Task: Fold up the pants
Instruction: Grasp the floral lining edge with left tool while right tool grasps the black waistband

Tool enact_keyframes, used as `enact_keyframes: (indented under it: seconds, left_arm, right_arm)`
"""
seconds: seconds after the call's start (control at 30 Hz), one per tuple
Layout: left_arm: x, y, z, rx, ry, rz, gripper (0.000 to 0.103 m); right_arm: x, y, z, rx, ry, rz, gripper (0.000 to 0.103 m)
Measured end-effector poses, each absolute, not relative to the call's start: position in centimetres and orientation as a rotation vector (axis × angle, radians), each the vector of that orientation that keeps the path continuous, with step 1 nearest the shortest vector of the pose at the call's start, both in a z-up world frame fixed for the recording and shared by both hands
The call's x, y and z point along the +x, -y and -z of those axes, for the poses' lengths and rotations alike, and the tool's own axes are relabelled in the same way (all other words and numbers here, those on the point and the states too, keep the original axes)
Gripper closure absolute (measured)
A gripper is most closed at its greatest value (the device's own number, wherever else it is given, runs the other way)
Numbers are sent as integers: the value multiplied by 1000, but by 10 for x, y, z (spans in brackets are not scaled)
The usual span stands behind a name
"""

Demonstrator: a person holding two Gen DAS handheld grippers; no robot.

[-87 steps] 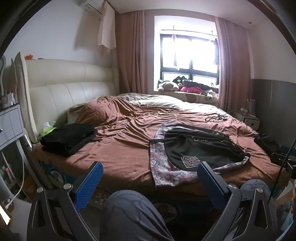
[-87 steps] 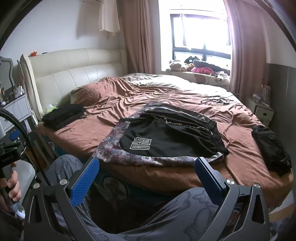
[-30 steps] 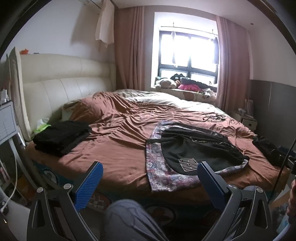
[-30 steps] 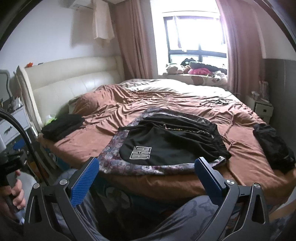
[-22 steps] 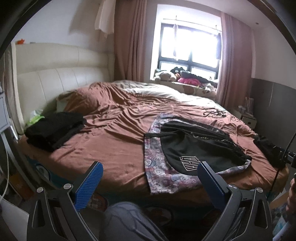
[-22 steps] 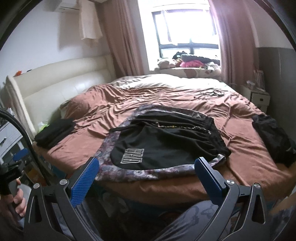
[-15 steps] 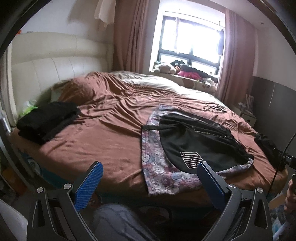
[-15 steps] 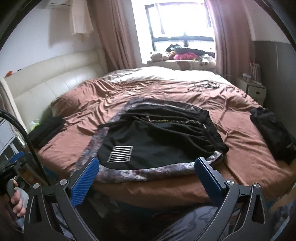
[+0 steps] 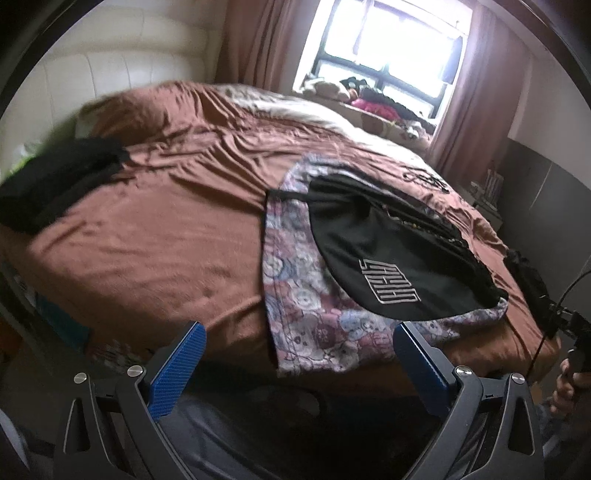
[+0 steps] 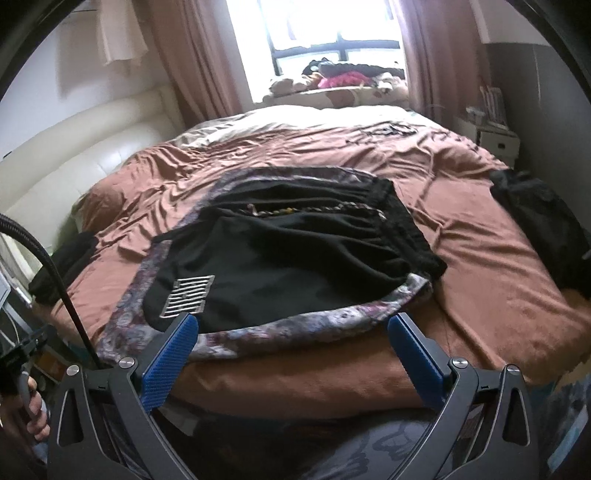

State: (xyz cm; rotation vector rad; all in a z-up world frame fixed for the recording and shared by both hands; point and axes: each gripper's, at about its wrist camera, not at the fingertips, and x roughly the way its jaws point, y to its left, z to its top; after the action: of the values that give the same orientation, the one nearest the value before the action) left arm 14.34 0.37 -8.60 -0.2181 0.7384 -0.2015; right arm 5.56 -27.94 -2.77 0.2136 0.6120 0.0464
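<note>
Our left gripper (image 9: 297,356) and right gripper (image 10: 291,345) are both spread wide with nothing between the blue pads. Compared with the view a second ago, we have closed in on the bed (image 9: 155,236) and tipped downward: the near edge of the mattress now sits just beyond the fingertips, and the headboard has slid toward the frame's edge. We judge this as the end of the approach, with the first grasp not yet made.

The black pants (image 10: 295,258) lie on the patterned cloth (image 10: 295,330), which itself lies on the bed near its closest edge. The gathered waistband (image 10: 332,212) faces the window (image 10: 332,29); the leg end with the white logo (image 10: 188,301) faces us. So the long axis runs roughly from us toward the window, skewed slightly sideways. Other dark clothes (image 9: 55,184) rest well apart, near the headboard side of the bed.
</note>
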Motion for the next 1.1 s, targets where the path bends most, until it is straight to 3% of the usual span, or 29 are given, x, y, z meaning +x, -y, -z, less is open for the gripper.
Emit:
enact_keyframes:
  seconds: [0.3, 0.87, 0.9, 0.97, 1.1]
  left_arm:
    - [171, 1, 121, -300, -871, 249, 16]
    - [191, 11, 173, -422, -1029, 328, 17]
    - [190, 14, 174, -427, -1026, 339, 19]
    - [190, 17, 174, -441, -1026, 364, 33]
    - [184, 14, 160, -463, -975, 384, 37]
  right_arm:
    - [74, 305, 46, 263, -666, -14, 0]
    - [108, 348, 94, 377, -791, -2, 0]
    - [111, 349, 95, 384, -796, -6, 0]
    - [115, 352, 100, 400, -806, -22, 0]
    - [122, 354, 105, 421, -812, -53, 0]
